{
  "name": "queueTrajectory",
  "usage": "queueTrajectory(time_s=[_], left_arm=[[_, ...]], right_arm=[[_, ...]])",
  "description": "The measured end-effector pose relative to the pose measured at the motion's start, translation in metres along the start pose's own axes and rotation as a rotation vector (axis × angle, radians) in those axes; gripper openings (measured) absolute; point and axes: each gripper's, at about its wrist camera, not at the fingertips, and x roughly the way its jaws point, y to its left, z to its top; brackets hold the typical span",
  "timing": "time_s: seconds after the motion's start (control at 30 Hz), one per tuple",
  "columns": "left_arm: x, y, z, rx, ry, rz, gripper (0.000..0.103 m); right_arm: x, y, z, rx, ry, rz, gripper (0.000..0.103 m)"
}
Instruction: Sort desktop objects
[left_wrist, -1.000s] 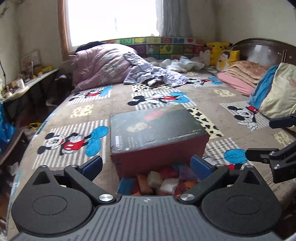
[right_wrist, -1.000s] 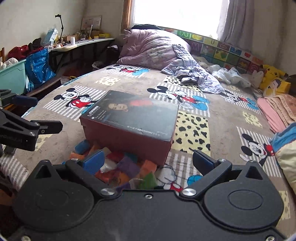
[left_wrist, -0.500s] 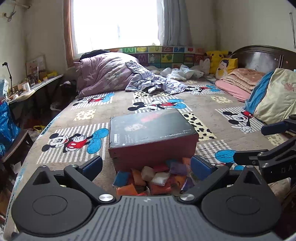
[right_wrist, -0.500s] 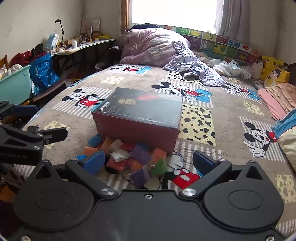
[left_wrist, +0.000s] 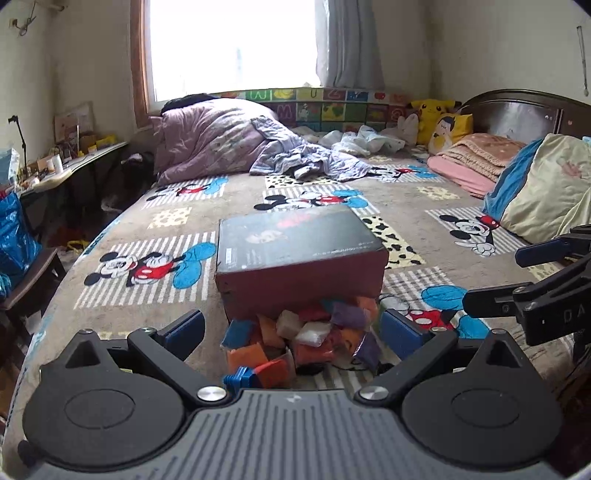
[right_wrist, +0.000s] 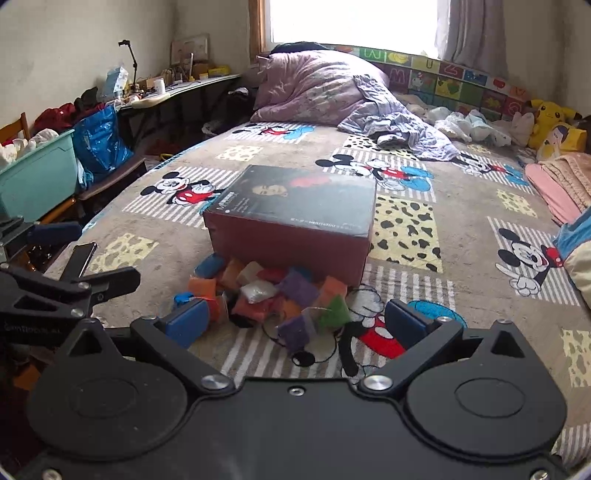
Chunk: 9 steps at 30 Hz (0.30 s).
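A dark red box with a black printed lid (left_wrist: 299, 254) (right_wrist: 295, 218) sits closed on the Mickey Mouse bedspread (left_wrist: 155, 266). A pile of small coloured packets (left_wrist: 303, 339) (right_wrist: 273, 295), orange, purple, white, green and blue, lies against its near side. A small blue clip (left_wrist: 238, 378) lies at the pile's near left. My left gripper (left_wrist: 291, 332) is open and empty just before the pile. My right gripper (right_wrist: 295, 321) is open and empty over the pile's near edge. Each gripper shows at the side of the other's view.
A purple quilt (left_wrist: 214, 140) and crumpled clothes (left_wrist: 306, 158) lie at the far end of the bed. Pillows and folded blankets (left_wrist: 539, 192) are on the right. A teal bin (right_wrist: 33, 177), blue bag (right_wrist: 98, 144) and cluttered desk (right_wrist: 177, 85) stand left of the bed.
Both grippers have pulled back from the box and risen a little. More of the packet pile and the bedspread in front of it now shows. Both stay open.
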Motion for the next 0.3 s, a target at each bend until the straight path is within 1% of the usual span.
queueTrajectory(time_s=[0.23,0.3], left_arm=[[0.0001,0.0027,-0.0025,0.018,-0.001,0.029,0.102],[0.0012,0.0041,-0.0024,0.013,0.004,0.021,0.102]], right_arm=[[0.0028,0.0067,-0.0008,-0.007,0.013,0.009,0.102],[0.0037,0.0083,-0.0015,-0.010,0.017,0.010,0.102]])
